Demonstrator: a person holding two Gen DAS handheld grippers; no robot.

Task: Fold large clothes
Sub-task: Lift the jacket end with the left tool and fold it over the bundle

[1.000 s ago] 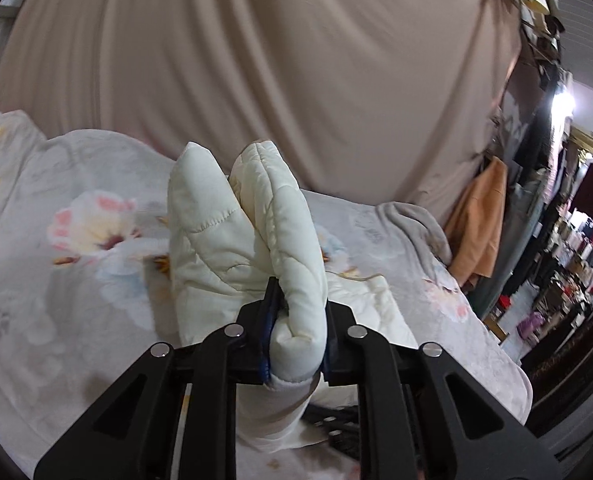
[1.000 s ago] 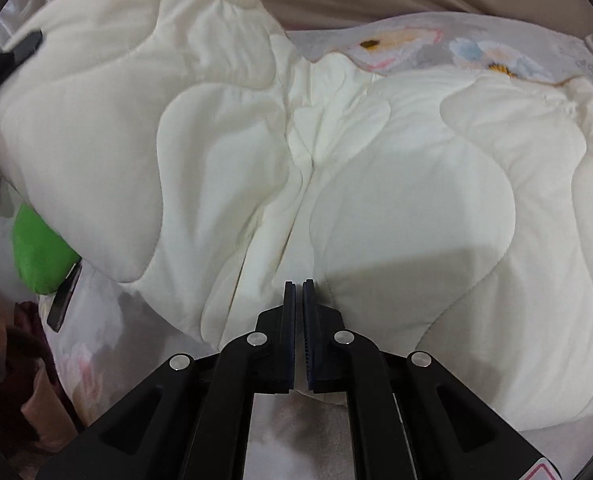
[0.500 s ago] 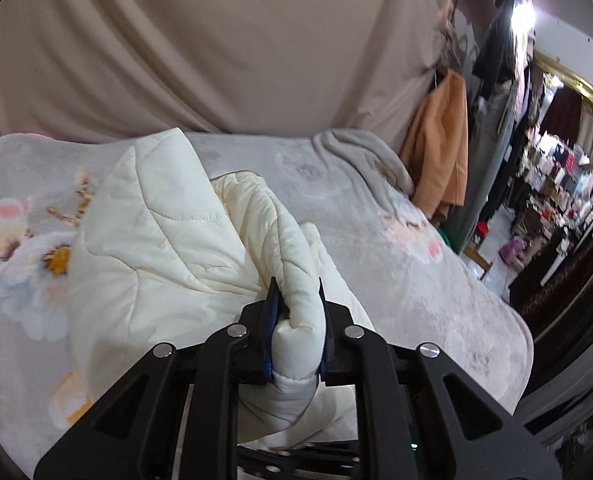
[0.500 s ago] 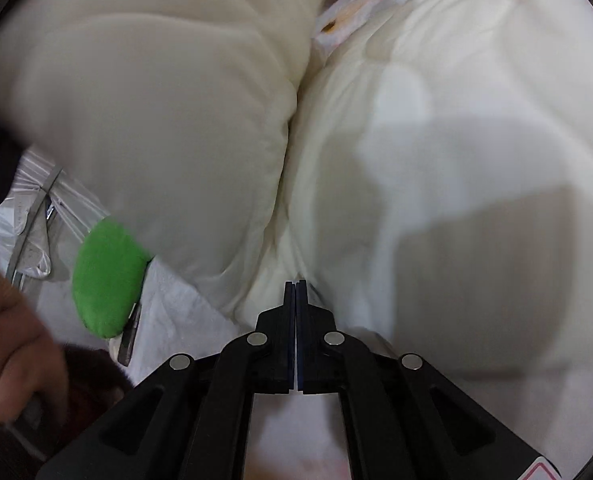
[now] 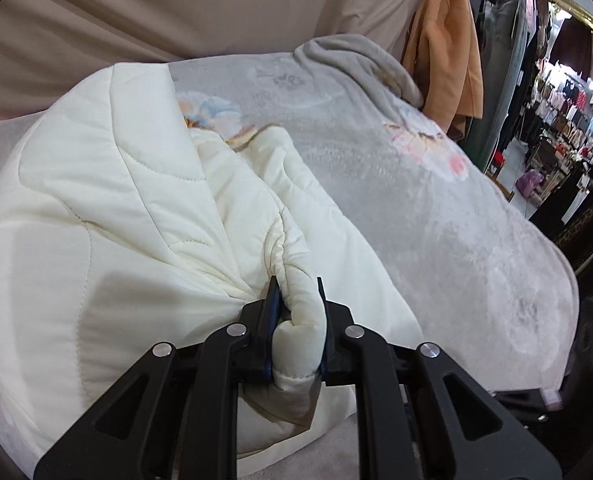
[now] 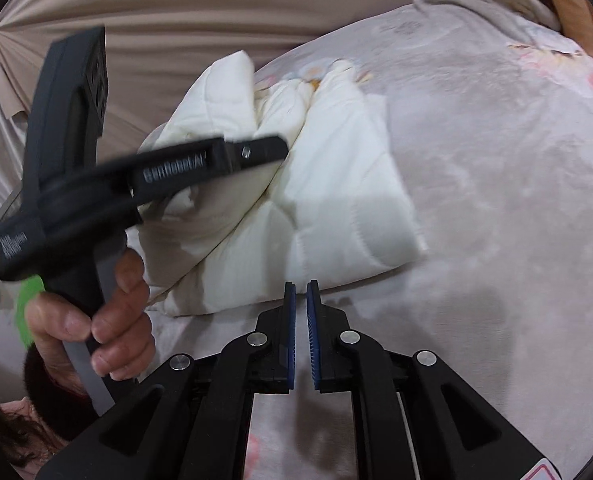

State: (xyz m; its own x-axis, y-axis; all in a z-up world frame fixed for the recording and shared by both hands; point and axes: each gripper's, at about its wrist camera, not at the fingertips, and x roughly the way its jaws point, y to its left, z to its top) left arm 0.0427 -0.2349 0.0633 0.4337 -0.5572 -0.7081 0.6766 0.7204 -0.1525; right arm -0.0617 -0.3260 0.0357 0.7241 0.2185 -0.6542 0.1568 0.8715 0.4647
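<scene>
1. The bed, under a pale grey floral blanket point(image 5: 436, 208), carries everything; a beige curtain point(image 5: 176, 12) hangs behind its far edge, and a crumpled grey throw point(image 5: 356, 60) lies at the far right corner, clear of the work.

2. The cream quilted coat point(image 5: 108, 220) lies heaped toward the bed's left side and near edge, partly doubled over itself. From the right wrist view its right-hand part already sits flat with a squared edge point(image 6: 360, 208), which suggests the fold is well along.

3. The left gripper point(image 5: 296, 320) is clamped on a rolled, padded hem of the coat, the fabric bulging out between its blue pads. Holding the hem this way lets the person carry that layer across the rest. The person's hand point(image 6: 96, 312) grasps its handle.

4. The right gripper point(image 6: 301, 320) hovers over bare blanket just beside the coat's near edge. Its jaws are opening, with nothing between them, probably readying for a fresh hold on the garment.
</scene>
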